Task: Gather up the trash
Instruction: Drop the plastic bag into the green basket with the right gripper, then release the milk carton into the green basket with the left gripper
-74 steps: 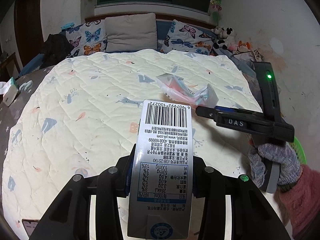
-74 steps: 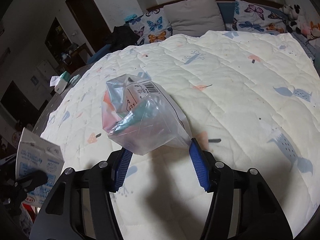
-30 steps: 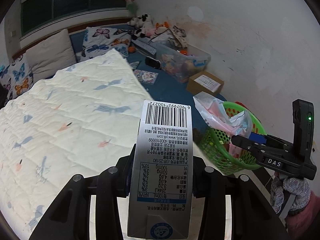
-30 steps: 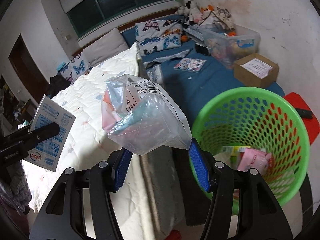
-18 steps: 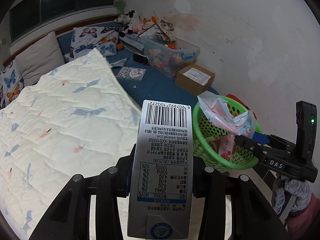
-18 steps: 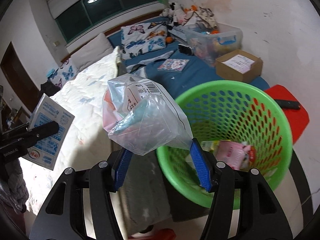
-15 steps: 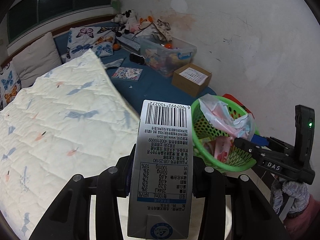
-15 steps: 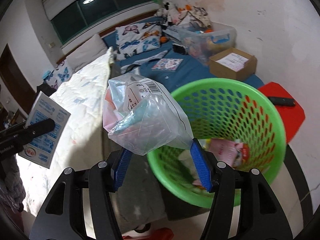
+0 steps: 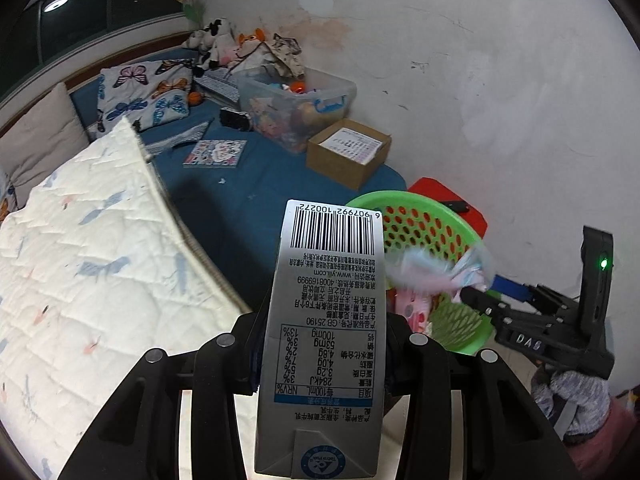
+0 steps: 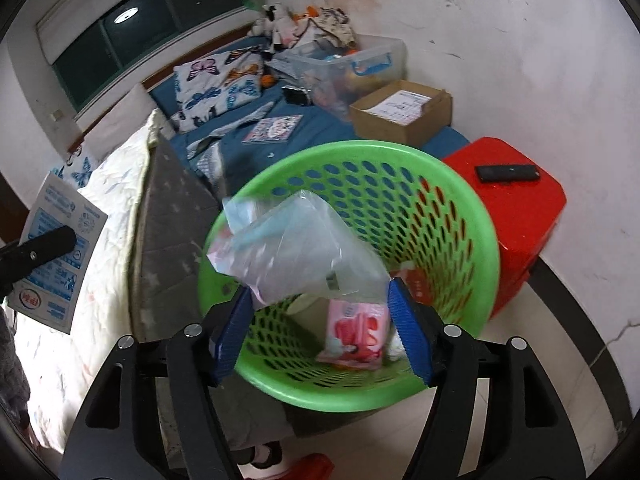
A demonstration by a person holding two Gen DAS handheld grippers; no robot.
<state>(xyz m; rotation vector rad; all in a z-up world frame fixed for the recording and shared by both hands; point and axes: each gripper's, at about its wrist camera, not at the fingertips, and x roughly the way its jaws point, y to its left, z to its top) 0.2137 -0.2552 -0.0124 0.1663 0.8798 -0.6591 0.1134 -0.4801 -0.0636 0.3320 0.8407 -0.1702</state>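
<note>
My left gripper (image 9: pixel 322 344) is shut on a grey milk carton (image 9: pixel 326 332) with a barcode, held upright beside the bed. The carton also shows at the left of the right wrist view (image 10: pixel 56 256). My right gripper (image 10: pixel 320 332) is open over a green plastic basket (image 10: pixel 460 208). A clear plastic bag of trash (image 10: pixel 296 244) is blurred, loose between the blue pads above the basket's mouth. In the left wrist view the bag (image 9: pixel 436 272) hangs over the basket (image 9: pixel 420 220) in front of the right gripper (image 9: pixel 480 300). Pink wrappers (image 10: pixel 356 328) lie inside the basket.
A red stool (image 10: pixel 516 208) with a black remote (image 10: pixel 508 173) stands against the white wall behind the basket. A cardboard box (image 10: pixel 404 118) and a clear storage bin (image 10: pixel 352 64) sit on the blue bedding. The white quilt (image 9: pixel 80 260) lies to the left.
Both grippers swung from over the bed to the basket by the wall. The right gripper's jaws opened wider and let go of the bag, which now drops blurred toward the basket. The left still grips the carton.
</note>
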